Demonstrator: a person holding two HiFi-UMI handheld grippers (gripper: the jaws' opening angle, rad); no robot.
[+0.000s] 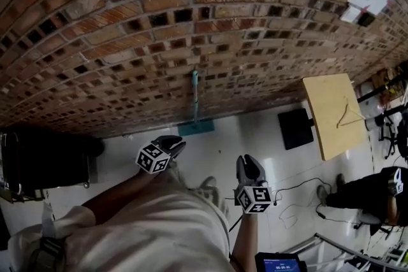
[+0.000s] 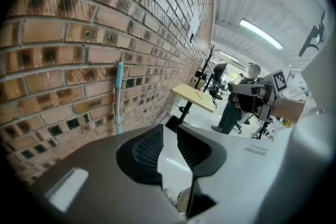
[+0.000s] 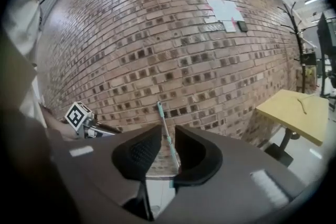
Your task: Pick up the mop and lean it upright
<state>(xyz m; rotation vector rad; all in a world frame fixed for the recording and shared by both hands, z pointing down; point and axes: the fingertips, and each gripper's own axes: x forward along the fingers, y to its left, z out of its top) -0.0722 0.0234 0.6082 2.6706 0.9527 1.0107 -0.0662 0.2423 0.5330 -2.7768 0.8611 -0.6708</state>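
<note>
The mop (image 1: 194, 99) stands upright against the brick wall, its teal head (image 1: 196, 128) on the white floor. Neither gripper touches it. My left gripper (image 1: 176, 143) hangs a short way in front of the mop head, jaws apart and empty. My right gripper (image 1: 249, 164) is further right and nearer me, also open and empty. In the left gripper view the mop handle (image 2: 119, 97) leans on the wall to the left of the left gripper (image 2: 169, 150). In the right gripper view the handle (image 3: 160, 113) shows far off, in line with the gap of the right gripper (image 3: 168, 157).
A yellow table (image 1: 331, 113) with a black base (image 1: 295, 128) stands to the right by the wall. A dark box (image 1: 38, 162) sits at the left. Cables (image 1: 299, 191) lie on the floor, and another person (image 1: 373, 191) stands at the right edge.
</note>
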